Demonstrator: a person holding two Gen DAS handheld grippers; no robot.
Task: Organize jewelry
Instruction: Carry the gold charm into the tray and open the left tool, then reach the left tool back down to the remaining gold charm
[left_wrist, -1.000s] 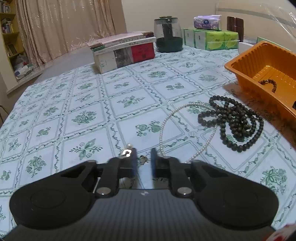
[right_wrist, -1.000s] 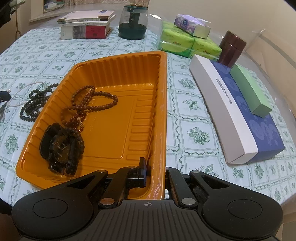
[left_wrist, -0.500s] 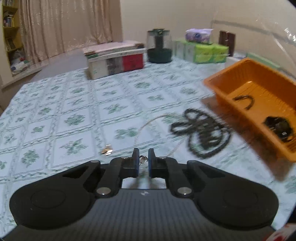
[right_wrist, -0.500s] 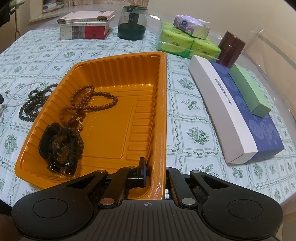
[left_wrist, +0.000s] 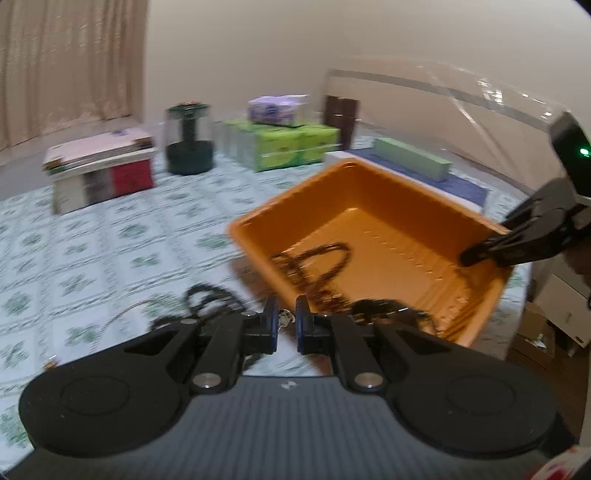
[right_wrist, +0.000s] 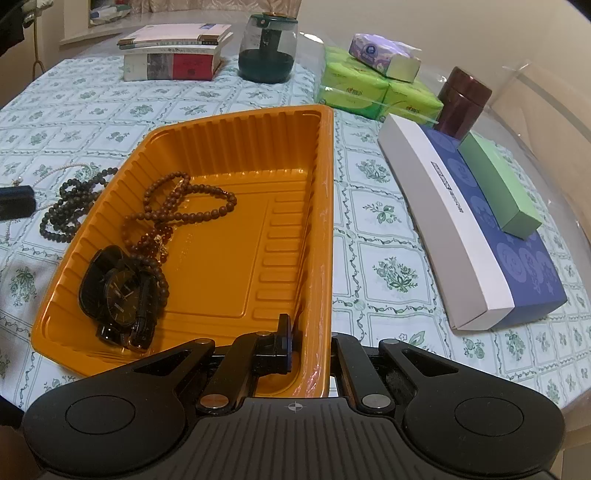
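Here, left wrist view, blurred throughout: left gripper (left_wrist: 286, 320) nearly closed, jaws pinched on a small pale silvery item (left_wrist: 284, 317), too smeared to identify; the gripper hangs above the tablecloth (left_wrist: 110, 236) just short of the near long wall of the orange tray (left_wrist: 373, 192); inside the tray, a brown bead strand (left_wrist: 317, 258) shows as a dark loop; a dark bead necklace (left_wrist: 207, 299) and a thin pale strand (left_wrist: 125, 314) lie on the cloth beside the tray; right gripper (left_wrist: 469, 254) enters from the right edge, its tip at the tray's end rim; along the table's far edge, a stack of books (left_wrist: 99, 170), a dark glass jar (left_wrist: 189, 138), green tissue packs (left_wrist: 288, 144) and a brown cylinder (left_wrist: 341, 116).

Right wrist view, sharp: right gripper (right_wrist: 310, 345) closed on the near right corner wall of the tray (right_wrist: 325, 206), one finger inside, the other outside; in the tray's near left corner, a black wristwatch (right_wrist: 120, 291) overlapped by the brown bead strand (right_wrist: 184, 206), which runs toward the tray's middle; dark bead necklace (right_wrist: 70, 210) on the cloth, touching the tray's left wall; pale pearl strand (right_wrist: 55, 173) just beyond it; a black fingertip of the left gripper (right_wrist: 14, 201) shows at the left edge; a white-and-blue box (right_wrist: 480, 236) with a green box (right_wrist: 498, 177) on it lies toward the table's right edge.
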